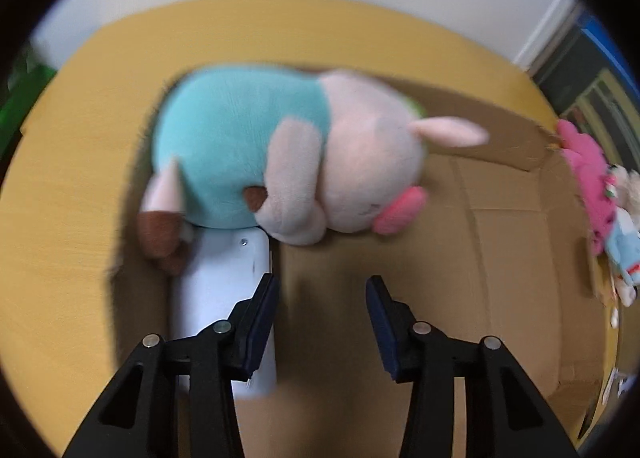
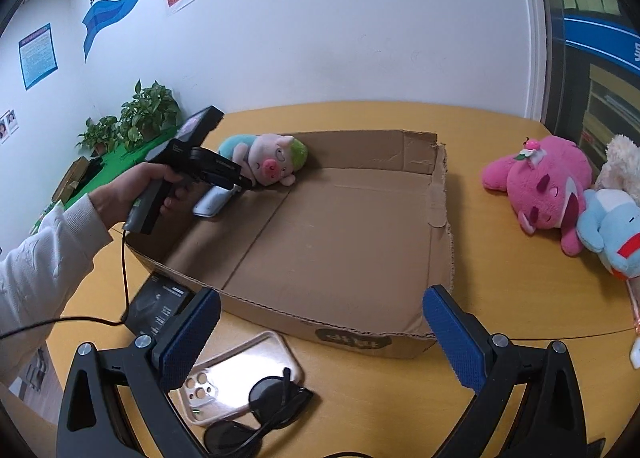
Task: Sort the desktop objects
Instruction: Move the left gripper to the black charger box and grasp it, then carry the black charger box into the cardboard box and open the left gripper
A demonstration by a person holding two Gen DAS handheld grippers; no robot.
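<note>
Yellow wood tabletop point(image 1: 72, 186) under a white wall fills the left wrist view, with a shallow cardboard box point(image 1: 500, 258) lying open on it. The left gripper point(image 1: 322, 290) hangs over the box floor with its jaws parted and nothing between them; a plush pig point(image 1: 280, 154) in a teal shirt lies on its side in the far left corner, propped partly on a white device point(image 1: 228, 290) just beside the left finger, so both look placed there as sorted items. From the right wrist view, the right gripper point(image 2: 320, 322) sits near the box's front wall, jaws wide apart and empty, above a clear phone case point(image 2: 244, 370) and black sunglasses point(image 2: 260, 414) that likely await sorting. A pink plush point(image 2: 540, 186) and a blue plush point(image 2: 612, 234) rest outside the box at right, and a black box point(image 2: 158, 306) lies at the near left corner.
</note>
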